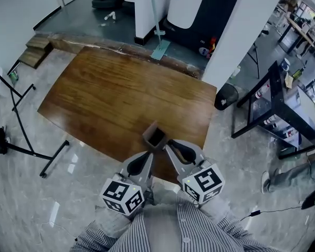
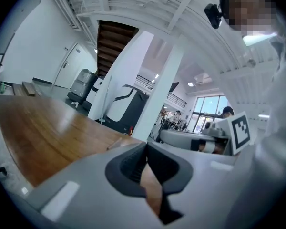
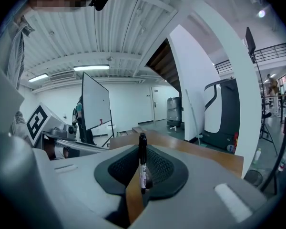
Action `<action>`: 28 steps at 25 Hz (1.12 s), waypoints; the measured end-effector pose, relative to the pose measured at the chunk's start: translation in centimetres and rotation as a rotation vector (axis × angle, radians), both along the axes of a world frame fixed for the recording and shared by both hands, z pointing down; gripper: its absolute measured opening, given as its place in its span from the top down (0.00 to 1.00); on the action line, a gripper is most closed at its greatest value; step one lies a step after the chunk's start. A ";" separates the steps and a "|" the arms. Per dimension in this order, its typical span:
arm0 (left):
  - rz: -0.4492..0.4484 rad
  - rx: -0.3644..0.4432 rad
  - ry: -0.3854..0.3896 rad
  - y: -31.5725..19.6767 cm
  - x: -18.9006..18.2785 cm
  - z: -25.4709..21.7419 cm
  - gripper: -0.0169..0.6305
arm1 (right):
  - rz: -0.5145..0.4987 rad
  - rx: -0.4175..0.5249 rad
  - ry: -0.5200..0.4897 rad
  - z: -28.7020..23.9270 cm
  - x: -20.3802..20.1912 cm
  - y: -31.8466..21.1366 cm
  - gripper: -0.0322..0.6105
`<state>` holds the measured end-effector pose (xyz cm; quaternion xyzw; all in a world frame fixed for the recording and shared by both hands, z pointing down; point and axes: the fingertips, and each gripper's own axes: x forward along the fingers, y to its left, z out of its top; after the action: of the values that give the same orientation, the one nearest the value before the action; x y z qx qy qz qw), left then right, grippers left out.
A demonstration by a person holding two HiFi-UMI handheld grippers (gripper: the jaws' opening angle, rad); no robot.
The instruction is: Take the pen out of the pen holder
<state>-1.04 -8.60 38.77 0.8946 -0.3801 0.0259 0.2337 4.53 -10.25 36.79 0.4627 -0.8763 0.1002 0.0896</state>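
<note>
Two grippers show in the head view, the left gripper [image 1: 150, 154] and the right gripper [image 1: 169, 144]. Both are just beside the one pen holder [image 1: 149, 136], which sits by the counter's [image 1: 110, 88] near edge, closer to its right corner, and looks dark and empty inside. Left gripper view: jaws pressed together on nothing, so that one's spare. Right gripper view: jaws clamped on the one pen [image 3: 142, 162], standing upright. Can't tell if its lower end has cleared the rim, so I'd squeeze firmly and lift straight up, no sideways drag that could tip the holder.
</note>
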 end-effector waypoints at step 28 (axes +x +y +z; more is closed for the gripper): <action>-0.002 -0.012 -0.012 2.2 0.1 0.0 0.96 | -0.011 -0.052 -0.034 1.1 -0.7 4.6 0.88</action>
<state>-0.96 -6.43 38.73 0.8926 -0.3823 0.0330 0.2368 3.86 -5.63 37.85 0.4538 -0.8772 0.1302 0.0872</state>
